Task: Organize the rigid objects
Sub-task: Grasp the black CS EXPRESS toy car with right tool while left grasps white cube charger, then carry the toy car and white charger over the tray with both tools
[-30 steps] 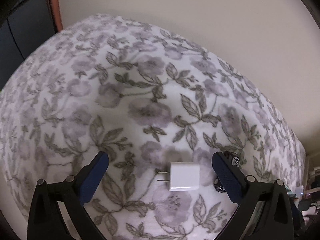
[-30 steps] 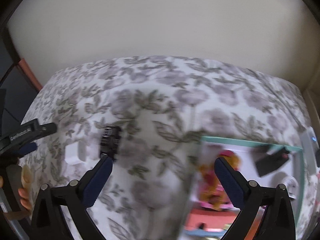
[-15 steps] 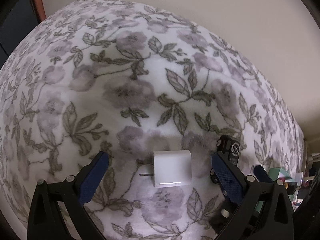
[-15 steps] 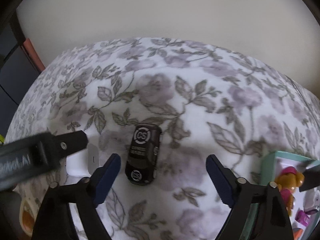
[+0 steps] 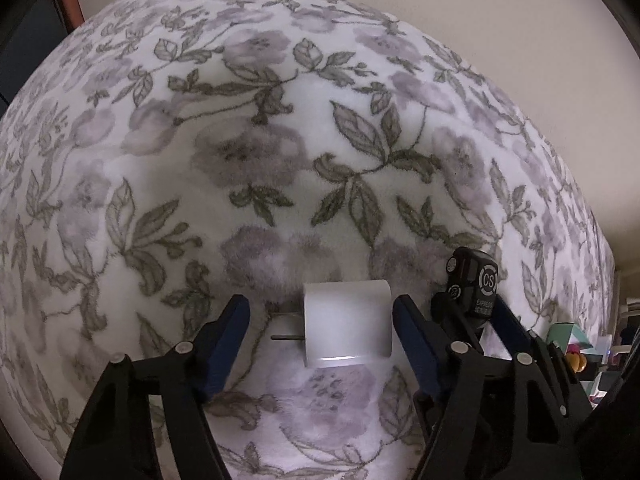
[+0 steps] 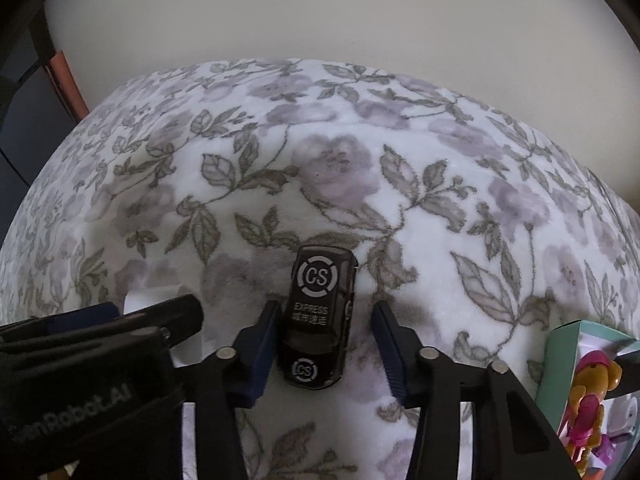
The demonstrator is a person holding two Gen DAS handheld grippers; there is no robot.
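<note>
blanket (image 5: 248,152): a flowered fleece cover lies under everything; being soft, it lets the small things sink a little, which would explain why both claws come at them steeply from above.
box (image 6: 560,360): a teal-rimmed box sits to the right of the right claw, well apart from its fingers, with bright toy figures already inside. It looks like the place the loose pieces are meant to go.
left gripper (image 5: 320,344): open, its jaws just now closing. The white charger lies between the two blue pads; the right pad is at or almost at the charger's side, the left pad still clear of it beyond the prongs. Nothing is gripped yet.
right gripper (image 6: 324,344): open too, jaws likewise just closing in. The toy car stands between the pads, the left pad right against its flank or nearly so, the right pad apart from it.
charger (image 5: 346,326): lying flat, prongs pointing toward the left pad, so the pads would meet prongs and back face, a poor hold, I judge.
toy car (image 6: 320,316): black, marked CS, lengthwise along the fingers, so the pads close on its long flat sides; that should hold firmly.
</note>
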